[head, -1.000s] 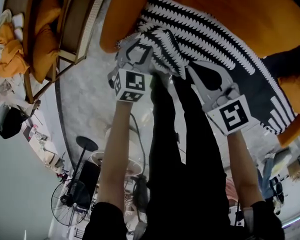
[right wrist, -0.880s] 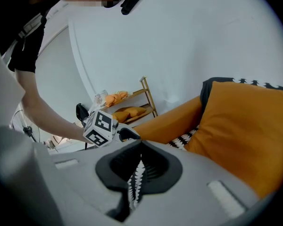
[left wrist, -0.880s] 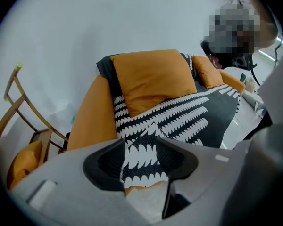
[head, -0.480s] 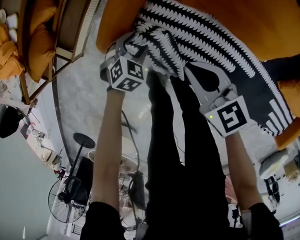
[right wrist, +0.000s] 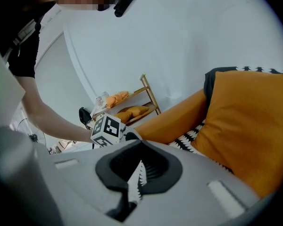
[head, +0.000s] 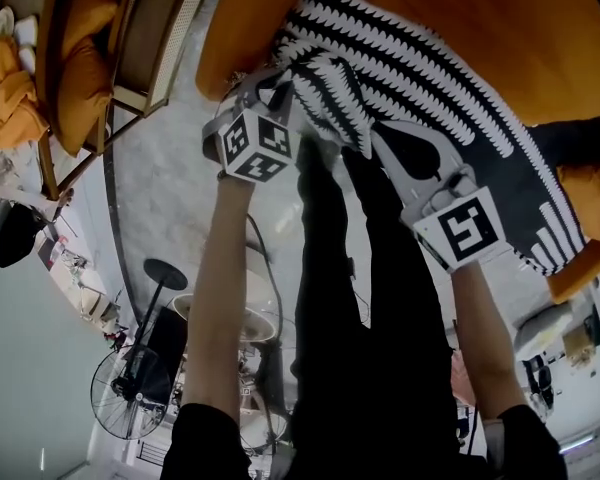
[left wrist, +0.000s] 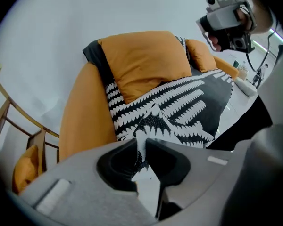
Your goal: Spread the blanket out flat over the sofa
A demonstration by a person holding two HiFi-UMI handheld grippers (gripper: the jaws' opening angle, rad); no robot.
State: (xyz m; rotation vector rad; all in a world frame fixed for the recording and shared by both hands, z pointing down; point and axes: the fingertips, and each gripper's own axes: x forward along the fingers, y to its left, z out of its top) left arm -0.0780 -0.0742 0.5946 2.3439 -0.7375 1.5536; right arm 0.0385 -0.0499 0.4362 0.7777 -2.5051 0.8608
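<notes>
Starting at the left, we see a wooden chair standing beside the orange sofa. Next comes our left gripper, pointing steeply down at the sofa's front edge. Its jaws have just been closing and now pinch a fold of the black-and-white blanket. The blanket lies bunched across the seat, its near edge hanging over the front. Further right, our right gripper has its jaws pressed together on that same near edge, with an orange cushion beyond it.
</notes>
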